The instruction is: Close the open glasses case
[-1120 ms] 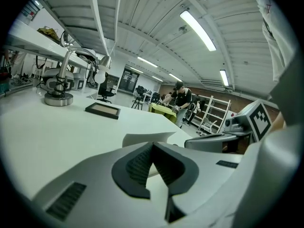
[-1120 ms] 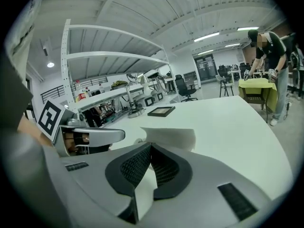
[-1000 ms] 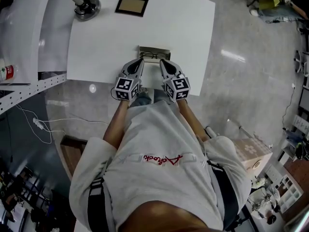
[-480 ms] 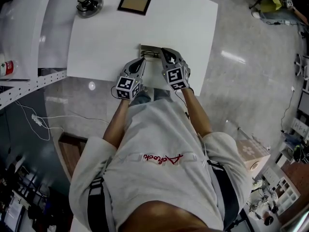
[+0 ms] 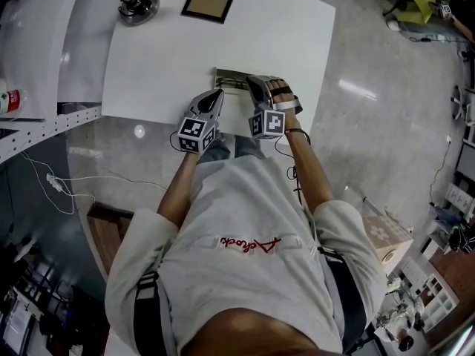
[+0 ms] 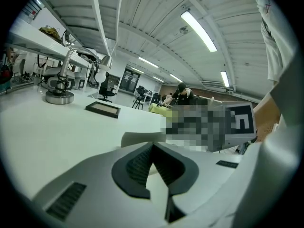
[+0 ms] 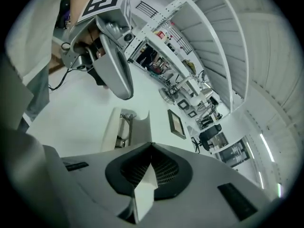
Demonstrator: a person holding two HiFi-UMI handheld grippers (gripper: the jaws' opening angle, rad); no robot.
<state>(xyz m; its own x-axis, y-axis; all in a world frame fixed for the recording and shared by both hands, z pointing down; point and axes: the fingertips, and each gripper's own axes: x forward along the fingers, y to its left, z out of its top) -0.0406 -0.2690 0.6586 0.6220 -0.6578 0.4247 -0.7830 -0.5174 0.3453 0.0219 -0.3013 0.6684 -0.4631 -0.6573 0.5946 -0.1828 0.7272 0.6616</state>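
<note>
The open glasses case (image 5: 231, 78) lies on the white table (image 5: 171, 58) near its front edge. In the right gripper view the case (image 7: 113, 127) shows its lid raised and dark glasses (image 7: 125, 127) inside. My right gripper (image 5: 253, 81) is shut and empty, rolled on its side, its tips at the case's right end. My left gripper (image 5: 217, 94) is shut and empty too, just in front of the case's left end. In the left gripper view the case (image 6: 137, 137) sits right beyond my shut left gripper (image 6: 152, 144).
A lamp with a round metal base (image 5: 137, 4) and a dark picture frame (image 5: 207, 5) stand at the table's far edge. A shelf unit (image 5: 37, 65) borders the table's left side. Grey floor (image 5: 371, 87) lies to the right.
The right gripper has rolled onto its side and moved forward to the case's right end. The left gripper has stayed where it was.
</note>
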